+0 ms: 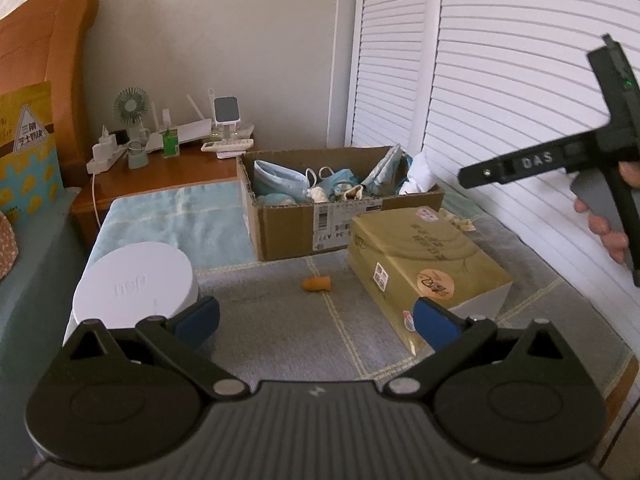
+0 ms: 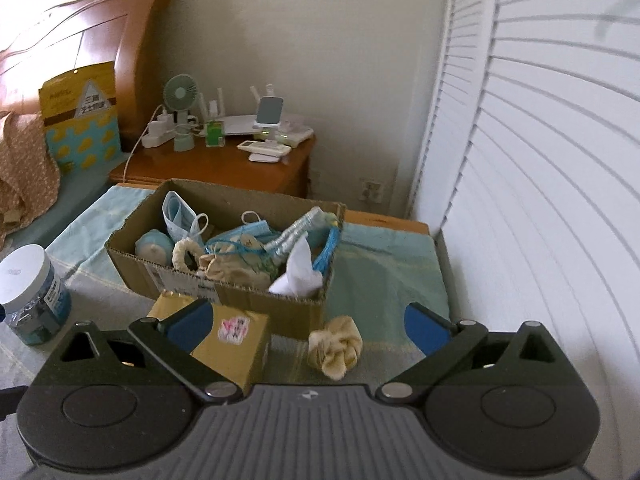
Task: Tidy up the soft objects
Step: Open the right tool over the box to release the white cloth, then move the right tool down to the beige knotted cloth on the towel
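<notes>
A green fan [image 2: 181, 92] stands on the wooden nightstand [image 2: 224, 168].

Legible: "DAS" on right gripper [image 1: 536, 159] arm; "hep" embossed, white jar lid [image 1: 134, 280] (other labels unreadable).

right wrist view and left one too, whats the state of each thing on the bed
left hand-held gripper: open, empty
right hand-held gripper: open, empty
cardboard box: open, holding masks and soft items
cream scrunchie: loose on the bed, outside the box
orange piece: lying on its side, outside the box
white-lidded jar: upright, lid on
gold box: closed
</notes>
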`<state>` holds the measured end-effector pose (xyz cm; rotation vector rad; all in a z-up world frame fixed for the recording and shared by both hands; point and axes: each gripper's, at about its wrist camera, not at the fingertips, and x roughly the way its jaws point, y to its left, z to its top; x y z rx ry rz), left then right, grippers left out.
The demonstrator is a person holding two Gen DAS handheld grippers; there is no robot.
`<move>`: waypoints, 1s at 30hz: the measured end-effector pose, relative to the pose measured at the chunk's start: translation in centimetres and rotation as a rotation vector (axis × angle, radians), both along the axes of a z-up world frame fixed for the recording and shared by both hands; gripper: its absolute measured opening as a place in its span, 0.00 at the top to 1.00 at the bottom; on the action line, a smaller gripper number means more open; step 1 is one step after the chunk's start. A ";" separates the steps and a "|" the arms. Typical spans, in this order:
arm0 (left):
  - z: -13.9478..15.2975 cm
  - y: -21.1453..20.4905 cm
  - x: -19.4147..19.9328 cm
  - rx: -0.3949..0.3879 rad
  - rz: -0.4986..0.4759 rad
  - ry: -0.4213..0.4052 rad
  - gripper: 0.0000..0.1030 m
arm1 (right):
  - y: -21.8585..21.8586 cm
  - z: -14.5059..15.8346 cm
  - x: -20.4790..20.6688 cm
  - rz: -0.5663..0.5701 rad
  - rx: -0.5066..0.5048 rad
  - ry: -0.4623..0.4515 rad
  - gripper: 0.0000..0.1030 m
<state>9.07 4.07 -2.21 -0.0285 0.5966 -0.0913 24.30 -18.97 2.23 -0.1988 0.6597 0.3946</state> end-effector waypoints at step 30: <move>-0.9 -0.3 3.5 -0.020 -0.014 0.051 0.13 | -3.4 -2.7 -4.9 -0.158 -0.041 0.009 0.00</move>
